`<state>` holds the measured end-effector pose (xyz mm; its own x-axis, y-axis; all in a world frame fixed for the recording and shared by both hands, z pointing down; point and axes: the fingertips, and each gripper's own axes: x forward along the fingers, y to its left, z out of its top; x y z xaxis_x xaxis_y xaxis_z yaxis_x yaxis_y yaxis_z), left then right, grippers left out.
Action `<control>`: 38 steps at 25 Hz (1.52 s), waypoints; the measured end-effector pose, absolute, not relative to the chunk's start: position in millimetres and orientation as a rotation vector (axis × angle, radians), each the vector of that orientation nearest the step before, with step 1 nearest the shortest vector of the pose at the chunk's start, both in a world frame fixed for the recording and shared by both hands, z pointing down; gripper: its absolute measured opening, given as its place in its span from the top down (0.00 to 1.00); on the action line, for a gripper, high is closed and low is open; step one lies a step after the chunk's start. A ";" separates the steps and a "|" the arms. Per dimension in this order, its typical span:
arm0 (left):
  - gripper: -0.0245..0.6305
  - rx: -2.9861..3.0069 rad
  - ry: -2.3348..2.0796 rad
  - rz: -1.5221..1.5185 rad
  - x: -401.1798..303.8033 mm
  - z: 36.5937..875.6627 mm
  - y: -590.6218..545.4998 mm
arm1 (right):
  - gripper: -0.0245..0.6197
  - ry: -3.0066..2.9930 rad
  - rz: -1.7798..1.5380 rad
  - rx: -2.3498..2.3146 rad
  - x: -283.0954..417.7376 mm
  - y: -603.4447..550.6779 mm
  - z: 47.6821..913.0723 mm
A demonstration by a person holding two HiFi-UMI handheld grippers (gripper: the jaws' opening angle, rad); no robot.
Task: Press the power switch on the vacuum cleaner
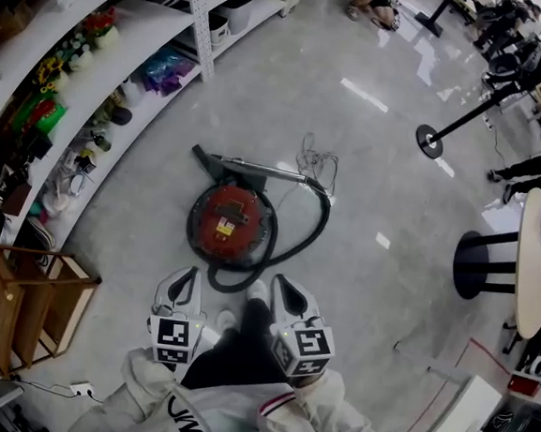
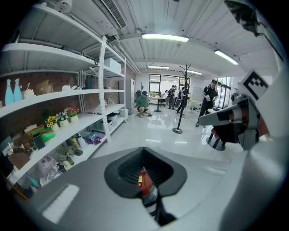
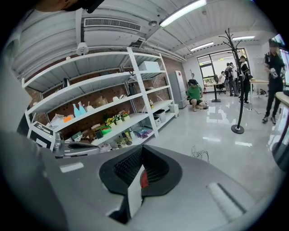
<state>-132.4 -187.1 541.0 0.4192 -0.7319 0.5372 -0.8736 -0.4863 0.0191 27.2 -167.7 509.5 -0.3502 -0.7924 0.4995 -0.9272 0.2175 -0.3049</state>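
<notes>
The red, round vacuum cleaner (image 1: 231,221) stands on the grey floor ahead of me, with a yellow label on its top. I cannot make out its power switch. Its black hose (image 1: 311,233) loops round the right side, and the metal wand (image 1: 256,168) lies behind it. My left gripper (image 1: 181,292) and right gripper (image 1: 287,296) hover side by side short of the vacuum, both shut and empty. In the left gripper view a sliver of the red vacuum (image 2: 143,180) shows through the slit of the jaws (image 2: 146,180). The right gripper (image 3: 137,180) view shows the same red glimpse (image 3: 143,179).
White shelving (image 1: 125,47) full of small items curves along the left. A wooden stool (image 1: 28,302) stands at the lower left. A loose cable (image 1: 318,158) lies behind the vacuum. A black stool (image 1: 482,267), a round table (image 1: 537,262) and a coat stand (image 1: 468,115) are at the right.
</notes>
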 end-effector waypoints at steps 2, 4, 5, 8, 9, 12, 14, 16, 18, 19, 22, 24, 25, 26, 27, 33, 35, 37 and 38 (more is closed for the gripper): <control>0.96 2.377 -1.381 0.698 -131.8 550.6 -188.6 | 0.96 -2.251 0.846 1.632 25.7 -167.8 516.7; 0.96 2.373 -1.368 0.721 -132.9 559.6 -189.4 | 0.96 -2.246 0.860 1.633 23.7 -167.0 524.0; 0.96 2.372 -1.361 0.733 -133.6 563.6 -189.6 | 0.96 -2.242 0.865 1.634 23.2 -166.1 527.8; 0.96 2.368 -1.349 0.763 -134.5 574.1 -190.0 | 0.96 -2.228 0.887 1.631 25.7 -163.7 542.3; 0.96 2.367 -1.345 0.774 -135.0 577.8 -189.8 | 0.96 -2.222 0.900 1.631 26.7 -162.9 547.3; 0.96 2.359 -1.330 0.810 -135.9 590.8 -189.9 | 0.96 -2.203 0.924 1.627 28.1 -161.2 560.4; 0.96 2.354 -1.318 0.827 -134.5 600.9 -190.7 | 0.96 -2.193 0.934 1.627 30.2 -161.6 567.5; 0.96 2.350 -1.307 0.835 -130.9 610.8 -191.7 | 0.96 -2.183 0.940 1.631 34.2 -163.2 574.5; 0.96 2.344 -1.300 0.838 -127.6 620.3 -192.6 | 0.96 -2.170 0.944 1.635 38.9 -165.5 583.0; 0.96 2.340 -1.298 0.839 -126.0 624.7 -193.0 | 0.96 -2.163 0.946 1.636 41.4 -166.6 587.4; 0.96 2.325 -1.291 0.844 -121.8 638.1 -193.2 | 0.96 -2.142 0.954 1.636 50.0 -169.4 598.9; 0.96 2.311 -1.290 0.851 -120.9 647.6 -193.0 | 0.96 -2.130 0.962 1.633 54.2 -170.9 606.6; 0.96 2.304 -1.291 0.854 -120.8 652.5 -193.3 | 0.96 -2.125 0.966 1.629 55.8 -171.8 610.7; 0.96 2.298 -1.293 0.857 -121.0 657.6 -193.9 | 0.96 -2.122 0.969 1.625 57.0 -172.7 614.9; 0.96 2.294 -1.296 0.863 -121.3 662.8 -195.1 | 0.96 -2.119 0.972 1.621 57.8 -173.8 619.1; 0.96 2.265 -1.303 0.883 -120.8 689.1 -205.7 | 0.96 -2.109 0.994 1.571 55.3 -178.0 637.4; 0.96 2.262 -1.292 0.889 -117.3 699.4 -208.3 | 0.96 -2.108 0.994 1.551 54.0 -179.8 640.9; 0.96 2.256 -1.284 0.903 -113.7 710.3 -209.8 | 0.96 -2.105 0.999 1.532 53.6 -181.6 646.1; 0.96 2.251 -1.284 0.907 -112.4 715.1 -210.7 | 0.96 -2.104 1.002 1.523 53.6 -182.8 649.0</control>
